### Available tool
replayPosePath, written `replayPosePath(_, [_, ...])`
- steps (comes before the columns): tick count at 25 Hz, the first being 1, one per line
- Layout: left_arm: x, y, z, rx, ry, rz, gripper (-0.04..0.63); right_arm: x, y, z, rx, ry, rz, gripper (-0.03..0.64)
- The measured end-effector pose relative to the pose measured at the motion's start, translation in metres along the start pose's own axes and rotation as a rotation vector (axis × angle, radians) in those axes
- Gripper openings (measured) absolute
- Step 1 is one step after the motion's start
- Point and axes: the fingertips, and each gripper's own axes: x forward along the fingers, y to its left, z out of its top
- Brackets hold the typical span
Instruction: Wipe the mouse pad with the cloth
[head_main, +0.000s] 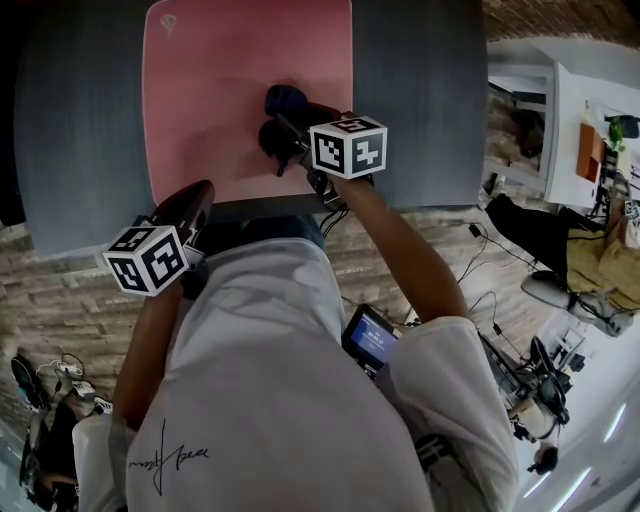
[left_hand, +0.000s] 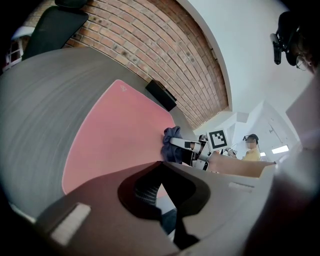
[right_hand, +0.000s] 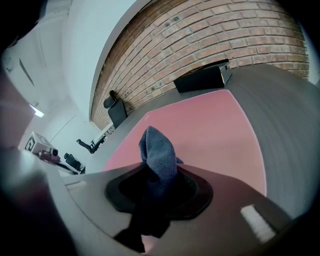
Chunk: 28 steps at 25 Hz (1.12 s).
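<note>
Head view first: the pink mouse pad (head_main: 230, 90) lies on the grey worktop (head_main: 420, 90) with its near edge close to the worktop's near edge. The right hand-held gripper (head_main: 285, 125) is clamped on the dark blue cloth (head_main: 283, 100), over the pad's near right part. That leaves loads of bare pink to the left and toward the far edge. The left hand-held gripper (head_main: 197, 200) sits at the pad's near-left corner; can't tell if it's touching.

Left gripper view: the left hand-held gripper (left_hand: 162, 167) has its jaws together with nothing in them. The mouse pad (left_hand: 115, 130) stretches away ahead, the cloth (left_hand: 171, 135) is at its right side, and wide open worktop (left_hand: 40, 110) lies to the left.

Right gripper view: the right hand-held gripper (right_hand: 157, 170) pinches the cloth (right_hand: 157, 147), which bunches up out of the jaws. The open mouse pad (right_hand: 210, 130) runs out to a black box (right_hand: 202, 77) by the brick wall, with bare worktop (right_hand: 280, 100) to the right.
</note>
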Motion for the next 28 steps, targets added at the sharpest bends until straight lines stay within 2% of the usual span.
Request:
replayPosePath(14, [0.009, -0.006, -0.001, -0.001, 0.004, 0.013, 0.012, -0.011, -0.023, 0.009, 0.002, -0.004, 0.003, 0.107])
replayPosePath(28, [0.011, -0.005, 0.003, -0.020, -0.020, 0.038, 0.011, -0.005, -0.050, 0.039, 0.025, -0.012, -0.020, 0.109])
